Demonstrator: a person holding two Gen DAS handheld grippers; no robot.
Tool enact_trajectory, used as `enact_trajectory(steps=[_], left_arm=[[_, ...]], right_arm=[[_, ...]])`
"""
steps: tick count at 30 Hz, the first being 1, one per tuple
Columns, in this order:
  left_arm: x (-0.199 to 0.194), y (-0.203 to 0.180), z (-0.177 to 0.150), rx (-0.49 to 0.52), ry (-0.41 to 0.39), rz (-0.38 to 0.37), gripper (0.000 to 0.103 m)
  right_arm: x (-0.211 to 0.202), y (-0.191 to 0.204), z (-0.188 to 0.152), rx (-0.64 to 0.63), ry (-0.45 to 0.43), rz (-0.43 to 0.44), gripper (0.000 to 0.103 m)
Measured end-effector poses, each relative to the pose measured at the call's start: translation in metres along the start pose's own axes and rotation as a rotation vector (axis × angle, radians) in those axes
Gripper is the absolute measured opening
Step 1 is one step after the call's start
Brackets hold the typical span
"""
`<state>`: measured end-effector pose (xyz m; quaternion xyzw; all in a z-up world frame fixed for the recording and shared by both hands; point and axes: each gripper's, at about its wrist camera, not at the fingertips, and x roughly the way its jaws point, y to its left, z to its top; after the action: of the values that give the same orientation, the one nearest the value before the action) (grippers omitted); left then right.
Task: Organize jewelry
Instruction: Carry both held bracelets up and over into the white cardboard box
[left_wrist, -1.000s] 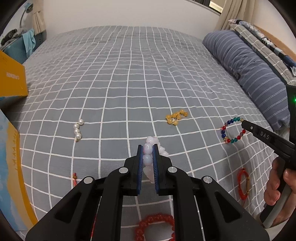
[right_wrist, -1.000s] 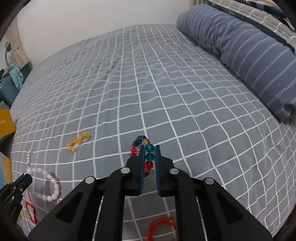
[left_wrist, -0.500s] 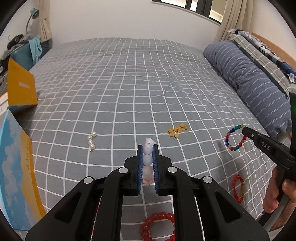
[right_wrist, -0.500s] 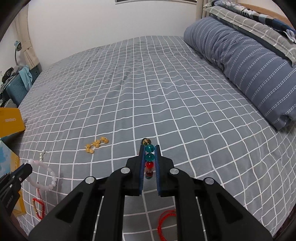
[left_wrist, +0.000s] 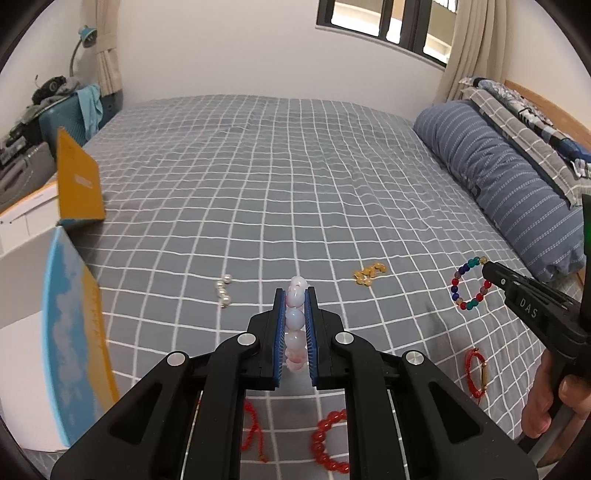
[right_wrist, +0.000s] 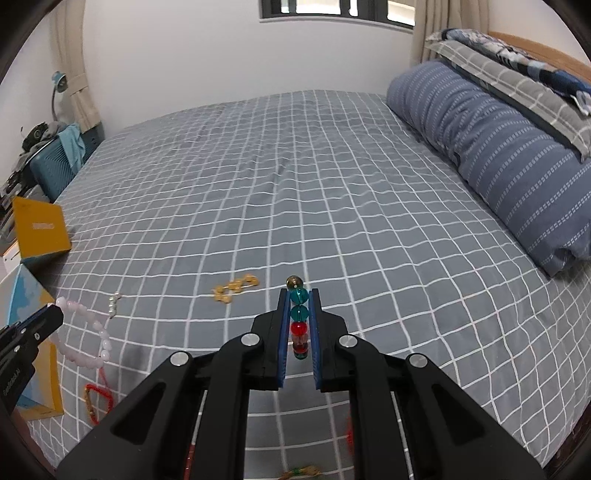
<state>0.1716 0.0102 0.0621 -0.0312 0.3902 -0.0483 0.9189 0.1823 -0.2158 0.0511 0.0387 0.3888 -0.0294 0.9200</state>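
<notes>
A wide bed (left_wrist: 277, 177) under a grey quilt with a white grid fills the room, a striped blue bolster (left_wrist: 502, 177) along its right side and a dark-framed window (left_wrist: 384, 18) in the white wall. "DAS" is printed on the right gripper (right_wrist: 299, 314), which is clamped on a multicoloured glass-bead bracelet (left_wrist: 469, 284) held clear above the quilt. The left gripper (left_wrist: 295, 317) is closed on a pale pink bead bracelet (right_wrist: 88, 332), also lifted. Pearls (left_wrist: 223, 291), amber beads (left_wrist: 369, 273) and a red bead bracelet (left_wrist: 328, 443) lie on the quilt.
</notes>
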Motion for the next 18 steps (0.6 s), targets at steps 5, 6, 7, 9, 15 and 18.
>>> enact_trajectory(steps=[5,6,7,9,15,18], left_arm=[[-0.017,0.018,-0.002,-0.012,-0.014,0.018,0.010],[-0.020,0.022,-0.003,-0.013,-0.016,0.023,0.010],[-0.023,0.025,-0.004,-0.014,-0.019,0.028,0.010],[-0.028,0.032,-0.005,-0.016,-0.021,0.034,0.010],[-0.051,0.058,-0.011,-0.023,-0.040,0.069,0.010],[-0.064,0.076,-0.011,-0.042,-0.057,0.088,0.010]], right_arm=[[-0.016,0.025,-0.005,-0.032,-0.019,0.025,0.009],[-0.019,0.030,-0.006,-0.037,-0.022,0.027,0.009],[-0.023,0.036,-0.007,-0.041,-0.028,0.031,0.009],[-0.029,0.047,-0.008,-0.043,-0.034,0.036,0.009],[-0.047,0.095,-0.008,-0.086,-0.060,0.056,0.009],[-0.053,0.121,-0.008,-0.107,-0.062,0.076,0.009]])
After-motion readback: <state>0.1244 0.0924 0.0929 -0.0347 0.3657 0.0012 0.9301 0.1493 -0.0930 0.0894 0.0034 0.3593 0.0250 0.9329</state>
